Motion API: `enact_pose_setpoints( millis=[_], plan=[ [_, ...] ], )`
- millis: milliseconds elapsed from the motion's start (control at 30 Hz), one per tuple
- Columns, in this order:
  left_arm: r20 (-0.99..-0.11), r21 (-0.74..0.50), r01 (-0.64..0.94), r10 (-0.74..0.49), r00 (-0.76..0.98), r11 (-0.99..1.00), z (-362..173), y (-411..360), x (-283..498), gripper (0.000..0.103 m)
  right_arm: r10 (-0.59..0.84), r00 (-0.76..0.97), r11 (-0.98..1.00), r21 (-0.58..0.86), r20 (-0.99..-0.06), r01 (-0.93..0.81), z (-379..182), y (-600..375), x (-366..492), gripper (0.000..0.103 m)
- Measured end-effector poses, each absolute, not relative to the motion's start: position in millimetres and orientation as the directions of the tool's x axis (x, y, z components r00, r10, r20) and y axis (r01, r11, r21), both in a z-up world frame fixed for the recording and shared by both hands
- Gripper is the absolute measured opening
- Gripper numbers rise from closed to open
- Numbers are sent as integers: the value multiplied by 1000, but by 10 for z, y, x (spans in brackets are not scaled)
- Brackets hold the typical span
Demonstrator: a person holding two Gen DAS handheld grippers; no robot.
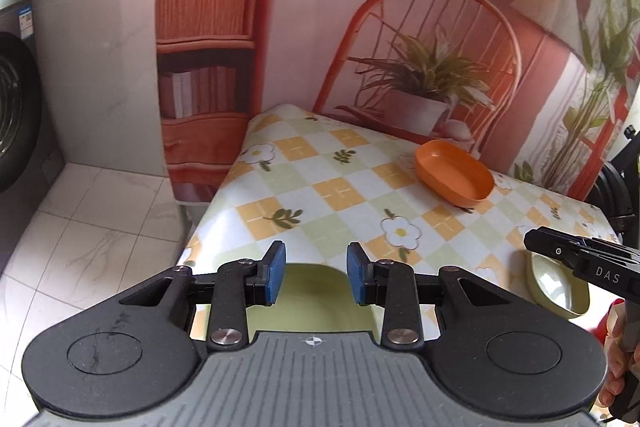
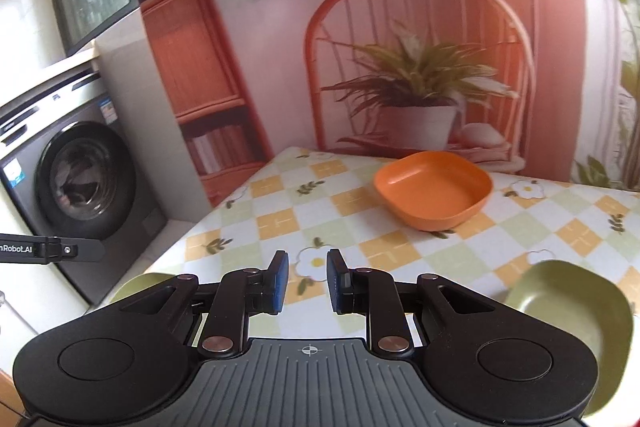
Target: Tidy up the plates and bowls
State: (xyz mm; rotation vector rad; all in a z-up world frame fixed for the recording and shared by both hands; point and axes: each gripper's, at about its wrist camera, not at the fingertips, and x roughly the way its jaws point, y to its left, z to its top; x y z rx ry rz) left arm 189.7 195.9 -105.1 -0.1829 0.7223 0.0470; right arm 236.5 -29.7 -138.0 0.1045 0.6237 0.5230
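On the tablecloth (image 2: 280, 223) sits an orange bowl (image 2: 434, 189).

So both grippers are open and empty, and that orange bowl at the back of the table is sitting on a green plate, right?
Not quite. The orange bowl sits straight on the checked tablecloth, as the right wrist view shows. The left gripper and right gripper are open and empty.

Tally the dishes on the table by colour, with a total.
Orange: 1, the orange bowl.
Green: 2, the green bowl at the right gripper's side and the green plate under the left gripper.
Total: 3 dishes on the checked tablecloth.
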Motion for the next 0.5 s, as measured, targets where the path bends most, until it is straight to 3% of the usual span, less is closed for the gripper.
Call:
enact_pose_setpoints(
  millis=[500],
  plan=[
    [-764,-146,-238,43,644,960,-1667,2403,1777,35,596,452,759,282,-664,-587,-1904,693,2265,20]
  ],
)
